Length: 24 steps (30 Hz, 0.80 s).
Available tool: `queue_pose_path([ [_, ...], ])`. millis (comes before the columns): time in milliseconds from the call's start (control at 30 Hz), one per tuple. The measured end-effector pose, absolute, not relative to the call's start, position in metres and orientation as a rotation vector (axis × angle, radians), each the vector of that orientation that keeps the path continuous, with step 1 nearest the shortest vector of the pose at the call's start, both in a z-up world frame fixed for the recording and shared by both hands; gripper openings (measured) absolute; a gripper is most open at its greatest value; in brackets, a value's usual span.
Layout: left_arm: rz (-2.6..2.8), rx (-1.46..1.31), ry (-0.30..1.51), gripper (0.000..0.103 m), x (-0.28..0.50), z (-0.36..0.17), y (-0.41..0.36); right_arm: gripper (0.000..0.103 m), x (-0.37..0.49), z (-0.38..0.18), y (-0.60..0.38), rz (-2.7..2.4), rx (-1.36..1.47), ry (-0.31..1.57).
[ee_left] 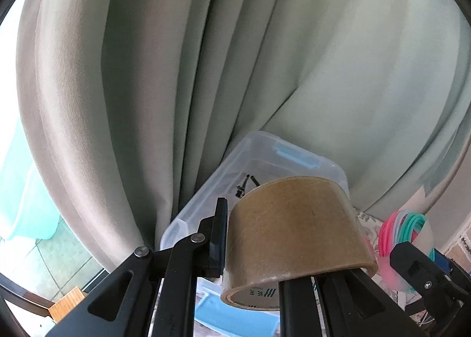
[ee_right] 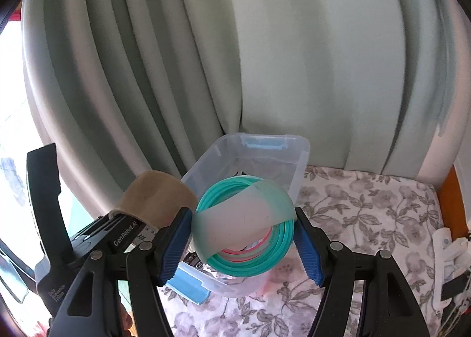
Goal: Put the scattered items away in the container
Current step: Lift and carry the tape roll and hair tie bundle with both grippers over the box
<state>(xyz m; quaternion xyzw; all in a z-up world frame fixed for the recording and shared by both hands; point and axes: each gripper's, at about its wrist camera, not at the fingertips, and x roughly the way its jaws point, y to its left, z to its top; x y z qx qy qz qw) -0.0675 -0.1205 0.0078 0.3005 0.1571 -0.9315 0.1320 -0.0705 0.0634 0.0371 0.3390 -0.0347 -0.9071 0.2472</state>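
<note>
— Which way does the tape point, and where is it against your jaws?

— My left gripper (ee_left: 253, 251) carries the roll of brown packing tape (ee_left: 294, 228). The short axis of the roll runs toward me and away, tilted a little down at my side, so the open core with the printed label faces my camera. The left jaw lies on the outside of the roll; the right jaw passes under the roll's lower edge, so I believe it goes into the core. The jaws are almost fully closed and pinch only the wall of the roll.

— And the other hand?

— My right gripper (ee_right: 244, 234) has the coil of teal and pink cord (ee_right: 250, 248), wrapped in a frosted band. The coil stands tilted, its ring open toward my camera, and it sits between the two blue pads, which press on its left and right sides. The jaws stand about half open because the coil is wide.

— Where is the container?

— The clear plastic box (ee_right: 303, 154) stands beyond both loads, against the grey-green curtain (ee_right: 294, 57), on the flowered cloth (ee_right: 368, 204). A small dark thing (ee_left: 244, 187) lies inside; I cannot tell what it is. The tape hangs over the near part of the box, and the coil is in front of its opening.
</note>
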Motion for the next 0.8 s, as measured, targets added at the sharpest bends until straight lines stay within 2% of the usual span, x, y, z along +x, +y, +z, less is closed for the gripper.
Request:
queue_pose_path([
  [600,-2.666,0.966,0.441,0.015,-0.101,-0.022,-0.138,0.072,-0.106,0.002,0.031,-2.401,1.053,-0.025],
  [700,-2.673,0.977,0.457,0.024,-0.105,-0.025,-0.139,0.072,-0.110,-0.004,0.026,-2.394,1.072,0.002],
  [767,-2.674,0.988,0.452,0.036,-0.107,-0.026,-0.138,0.072,-0.112,-0.008,0.023,-2.387,1.087,0.011],
  [800,-2.667,0.997,0.441,0.037,-0.109,-0.028,-0.138,0.072,-0.112,-0.009,0.022,-2.385,1.093,0.015],
])
